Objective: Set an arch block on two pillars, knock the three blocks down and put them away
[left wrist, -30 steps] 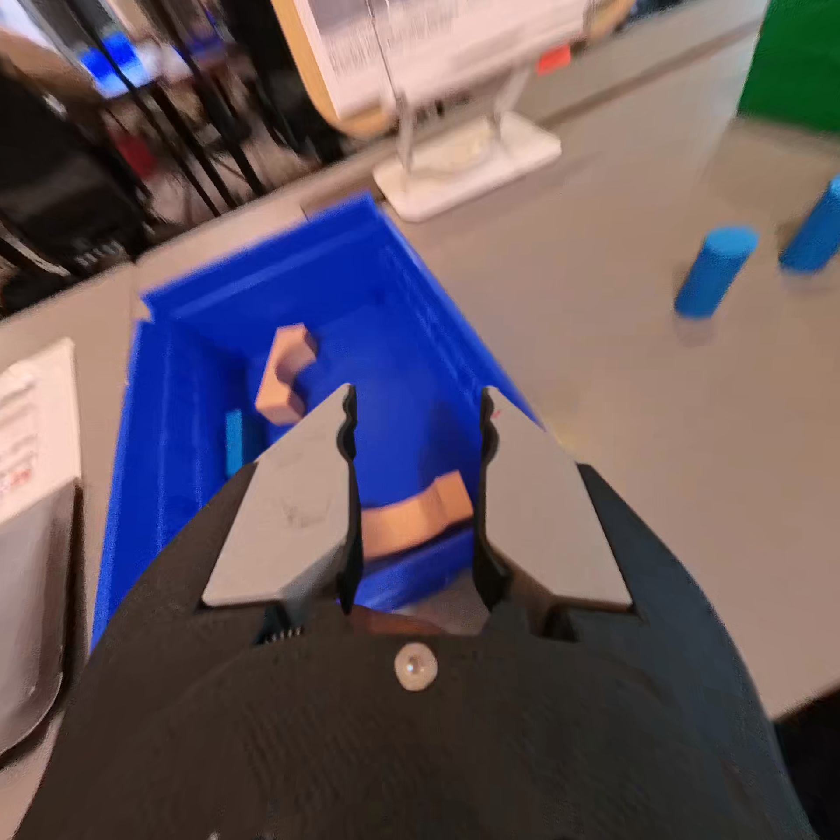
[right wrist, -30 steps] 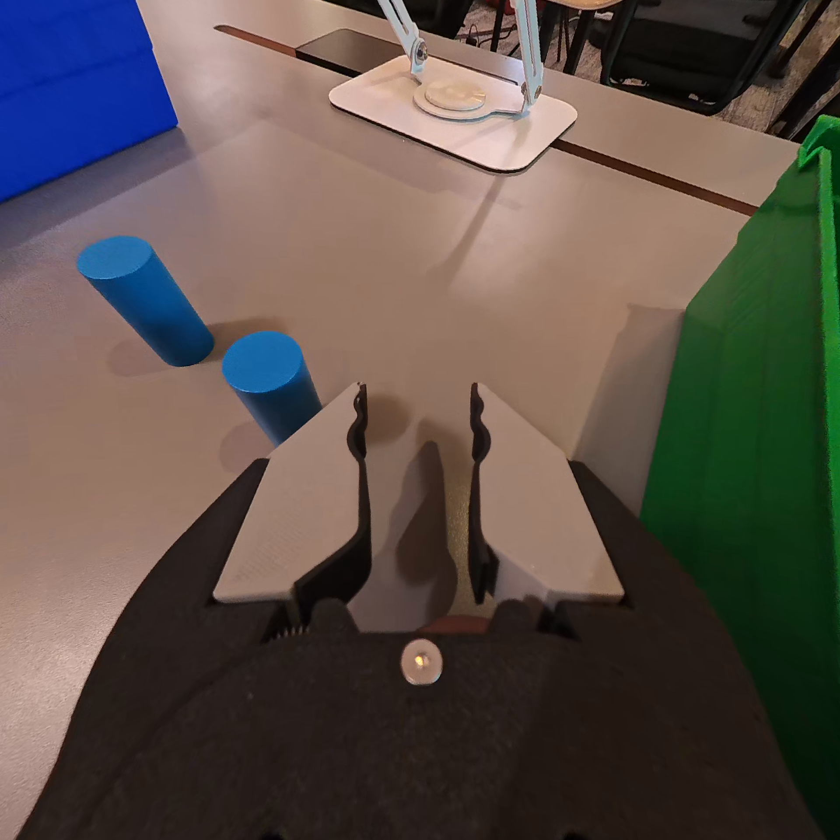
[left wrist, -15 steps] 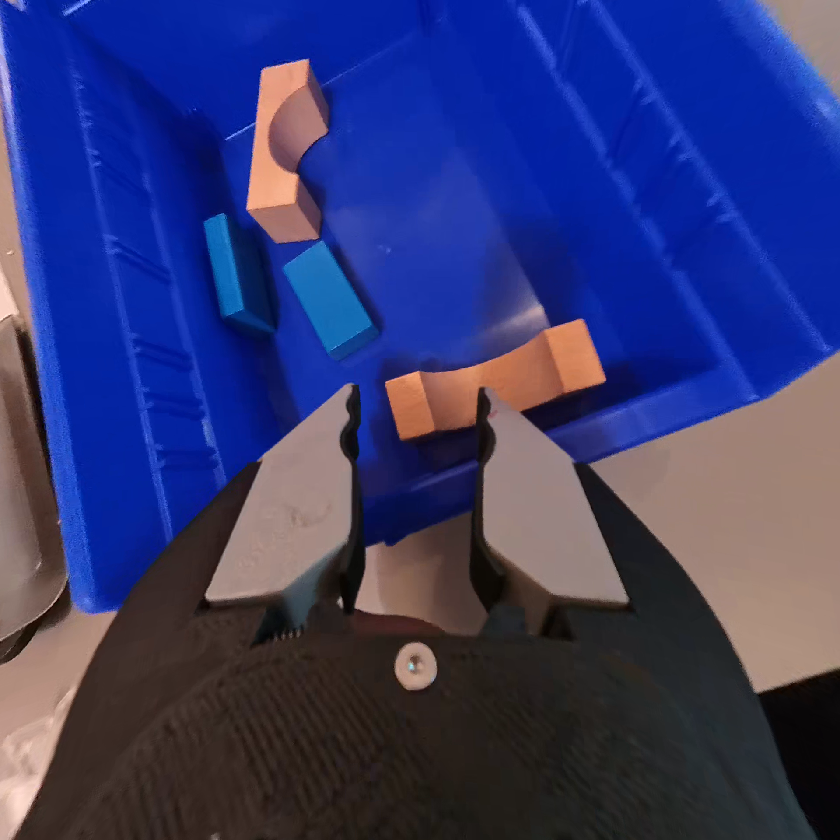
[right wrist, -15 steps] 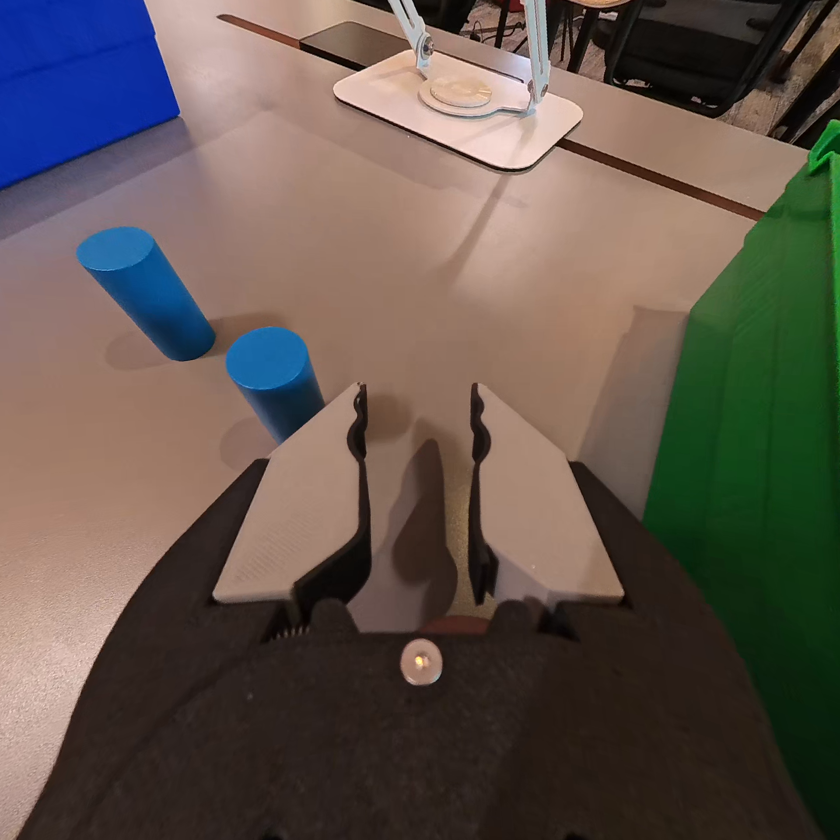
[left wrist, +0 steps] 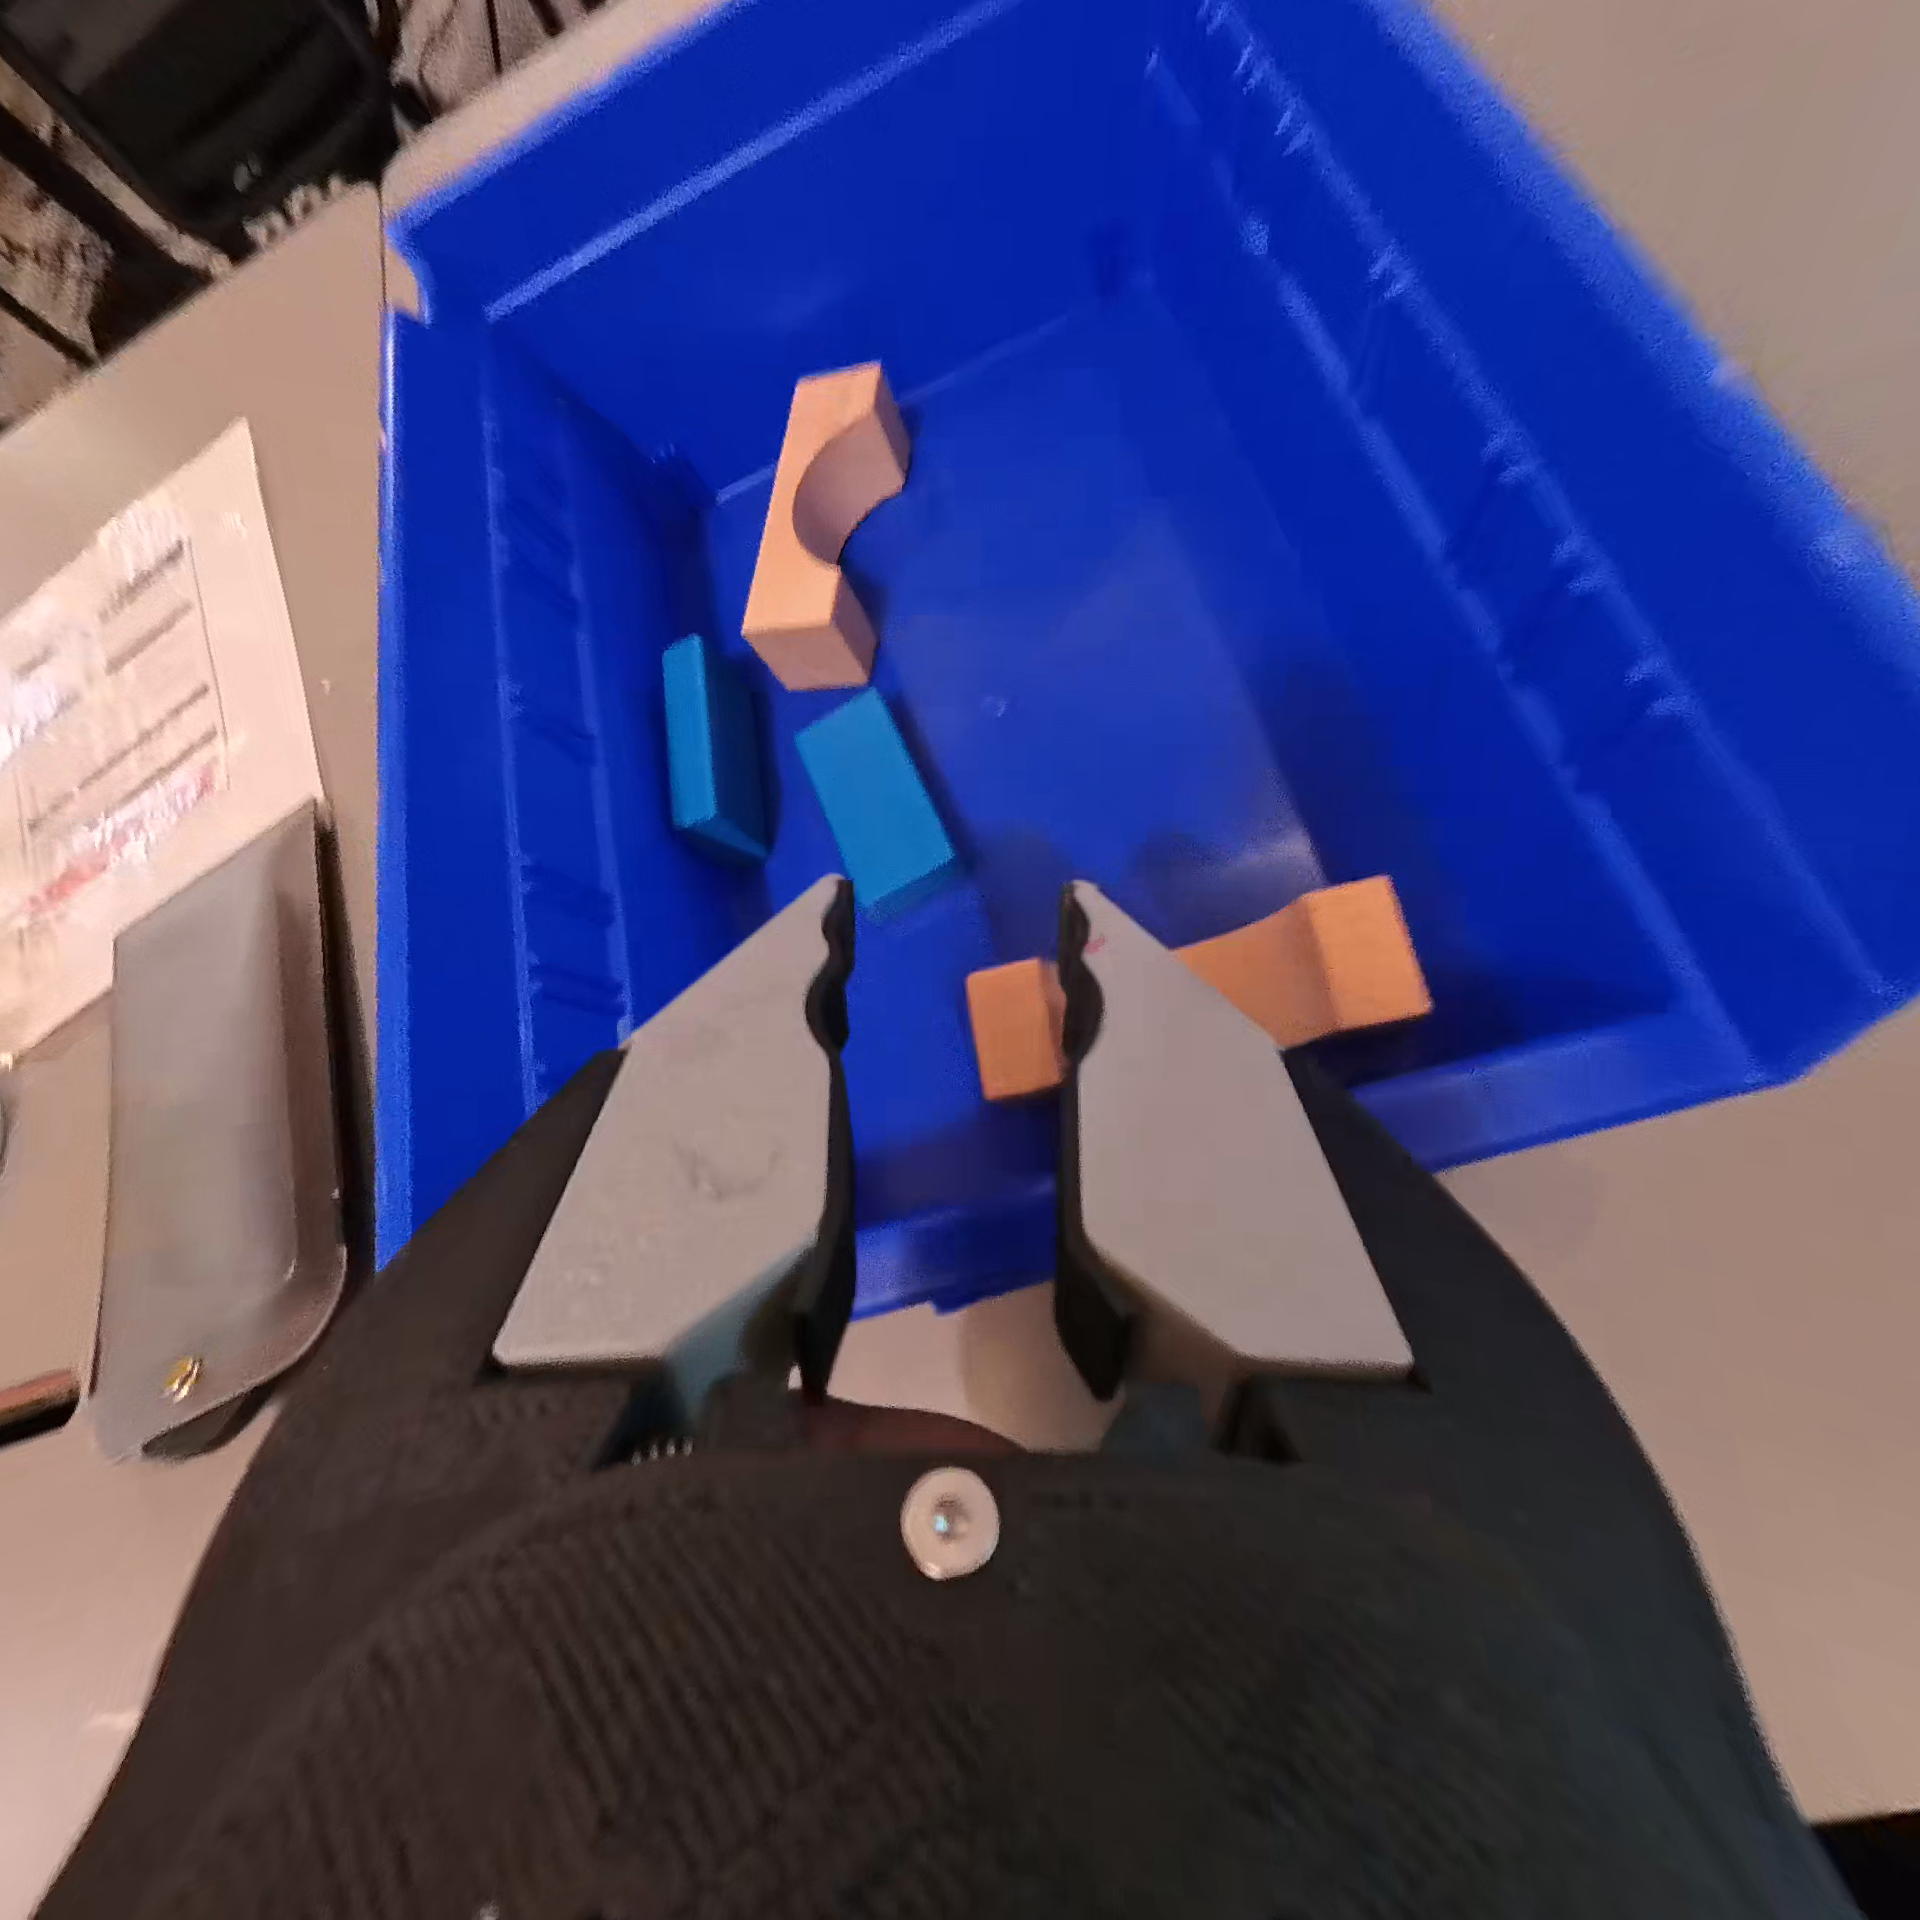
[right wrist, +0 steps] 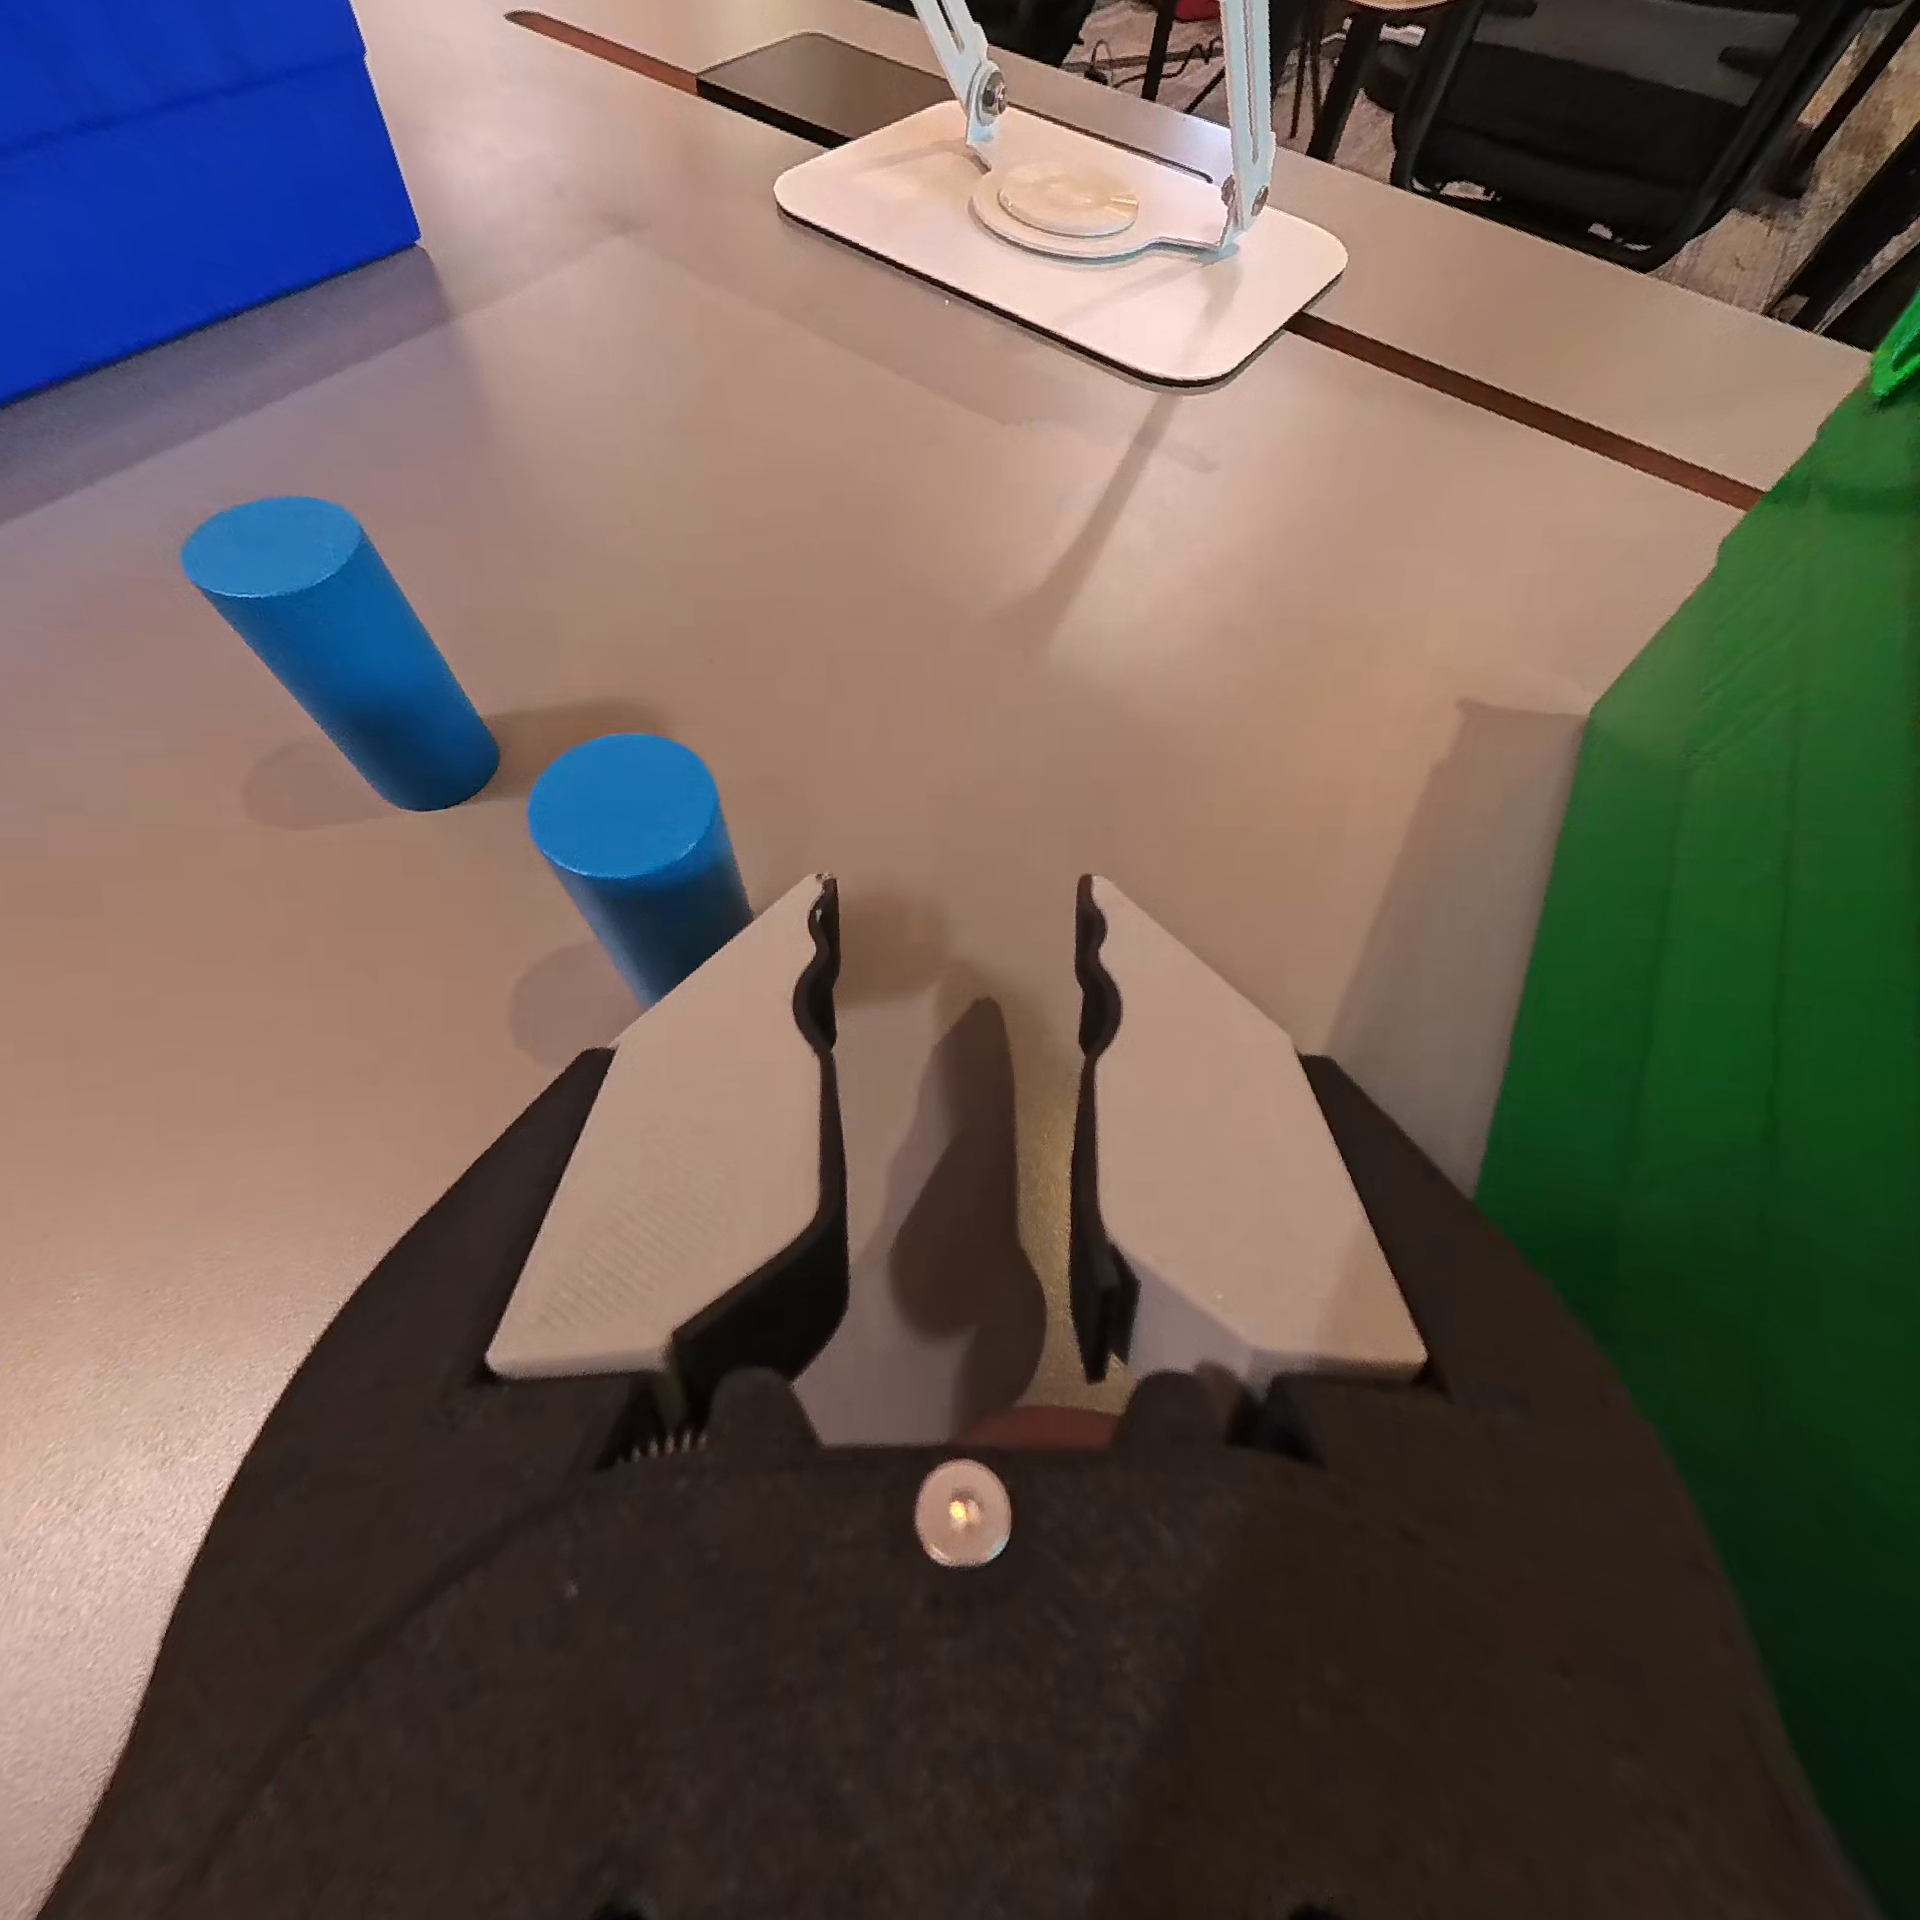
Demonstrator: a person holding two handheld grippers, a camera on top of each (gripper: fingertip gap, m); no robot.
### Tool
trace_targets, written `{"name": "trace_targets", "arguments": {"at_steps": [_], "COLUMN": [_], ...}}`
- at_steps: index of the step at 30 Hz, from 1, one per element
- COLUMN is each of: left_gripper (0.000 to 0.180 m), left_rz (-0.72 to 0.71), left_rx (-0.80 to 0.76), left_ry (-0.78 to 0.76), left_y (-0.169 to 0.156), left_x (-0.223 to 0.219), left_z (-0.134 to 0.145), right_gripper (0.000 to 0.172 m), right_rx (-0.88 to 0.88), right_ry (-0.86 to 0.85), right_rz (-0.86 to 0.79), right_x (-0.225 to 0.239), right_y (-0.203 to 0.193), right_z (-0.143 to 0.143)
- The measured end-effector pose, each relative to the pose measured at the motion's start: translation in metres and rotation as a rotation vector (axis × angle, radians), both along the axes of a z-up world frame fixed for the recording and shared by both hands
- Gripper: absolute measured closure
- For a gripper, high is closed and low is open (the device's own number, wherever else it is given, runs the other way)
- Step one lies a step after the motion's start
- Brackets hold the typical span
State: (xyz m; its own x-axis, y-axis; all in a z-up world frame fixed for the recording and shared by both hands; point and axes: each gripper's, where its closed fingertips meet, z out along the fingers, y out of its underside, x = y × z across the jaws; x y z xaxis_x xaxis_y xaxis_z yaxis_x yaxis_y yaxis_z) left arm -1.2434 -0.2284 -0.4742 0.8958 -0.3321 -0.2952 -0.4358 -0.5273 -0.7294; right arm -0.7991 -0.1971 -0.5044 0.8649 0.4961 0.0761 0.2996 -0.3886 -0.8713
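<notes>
In the left wrist view my left gripper hangs open over the near end of a blue bin. A wooden arch block lies on the bin floor below; its left end shows between my fingers and the right finger covers its middle. Neither pad presses on it. A second wooden arch block lies farther in. In the right wrist view my right gripper is open and empty low over the table. Two blue cylinder pillars stand just to its left.
Two small blue rectangular blocks lie in the blue bin. A green bin stands close on the right. A white lamp base sits at the far side. A paper sheet and a dark flat object lie left of the blue bin. About 45 cm separates my left fingertips from my right. The wooden arch block lies some 6 cm from my left tips, 35 cm from my right tips.
My left gripper has swung from the table to over the blue bin and come closer to the near arch block; its jaws have narrowed a little. The right gripper has barely moved.
</notes>
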Motion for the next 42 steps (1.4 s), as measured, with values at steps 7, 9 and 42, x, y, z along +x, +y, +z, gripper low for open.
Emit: {"name": "trace_targets", "arguments": {"at_steps": [7, 9, 42], "left_gripper": [0.139, 0.135, 0.158], "left_rz": [-0.243, -0.271, -0.248], "left_rx": [-0.111, -0.172, -0.049], "left_ry": [-0.115, -0.079, 0.087], "left_y": [-0.022, -0.025, -0.001], "left_x": [0.06, 0.064, 0.04], "left_z": [-0.008, -0.02, 0.007], "right_gripper": [0.129, 0.129, 0.129], "right_rx": [0.006, 0.005, 0.004], "right_ry": [-0.002, -0.002, -0.007], "right_rz": [0.006, 0.007, 0.016], "right_x": [-0.001, -0.001, -0.002], "right_y": [-0.001, -0.001, -0.001], "right_z": [0.001, 0.001, -0.001]}}
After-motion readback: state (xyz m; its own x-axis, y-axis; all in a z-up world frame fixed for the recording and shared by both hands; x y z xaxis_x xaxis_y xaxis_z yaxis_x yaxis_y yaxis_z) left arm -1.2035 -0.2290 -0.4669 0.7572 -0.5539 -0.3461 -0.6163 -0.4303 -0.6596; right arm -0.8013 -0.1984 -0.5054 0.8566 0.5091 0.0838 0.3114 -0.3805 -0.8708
